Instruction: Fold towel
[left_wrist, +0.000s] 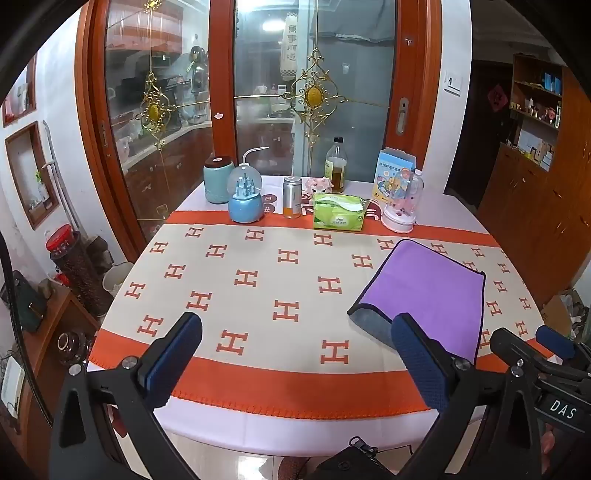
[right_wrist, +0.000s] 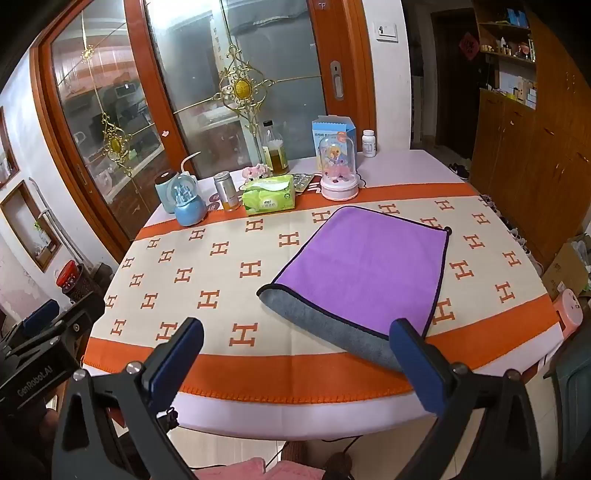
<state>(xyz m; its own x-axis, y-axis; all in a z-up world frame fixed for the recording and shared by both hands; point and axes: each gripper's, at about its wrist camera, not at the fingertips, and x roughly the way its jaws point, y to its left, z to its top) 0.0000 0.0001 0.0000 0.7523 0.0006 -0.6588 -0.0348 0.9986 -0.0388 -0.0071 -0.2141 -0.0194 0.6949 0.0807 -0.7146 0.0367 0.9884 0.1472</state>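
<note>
Worktop (right_wrist: 332, 410): round, covered by a cream cloth (right_wrist: 229, 295) with orange H motifs and an orange border. Towel (right_wrist: 365, 266): purple, dark-edged, lying flat toward the right side of the worktop, nearer the front edge than the back; its near edge is rolled over, exposing a grey underside (right_wrist: 332, 332). In the left wrist view the same towel (left_wrist: 424, 291) appears at right. Left tongs (left_wrist: 295, 350): fingers spread wide apart, holding nothing, above the front edge of the worktop, left of the towel. Right tongs (right_wrist: 295, 354): likewise wide apart and holding nothing, above the front edge; the right blue pad (right_wrist: 417, 365) overlaps the towel's grey fold in the view, contact not determinable. Along the back edge, left to right: teal canister (left_wrist: 218, 181), blue snow globe (left_wrist: 245, 201), metal can (left_wrist: 292, 197), green tissue pack (left_wrist: 338, 212), oil bottle (left_wrist: 336, 166), domed figurine (left_wrist: 400, 203), blue carton (left_wrist: 393, 171).
</note>
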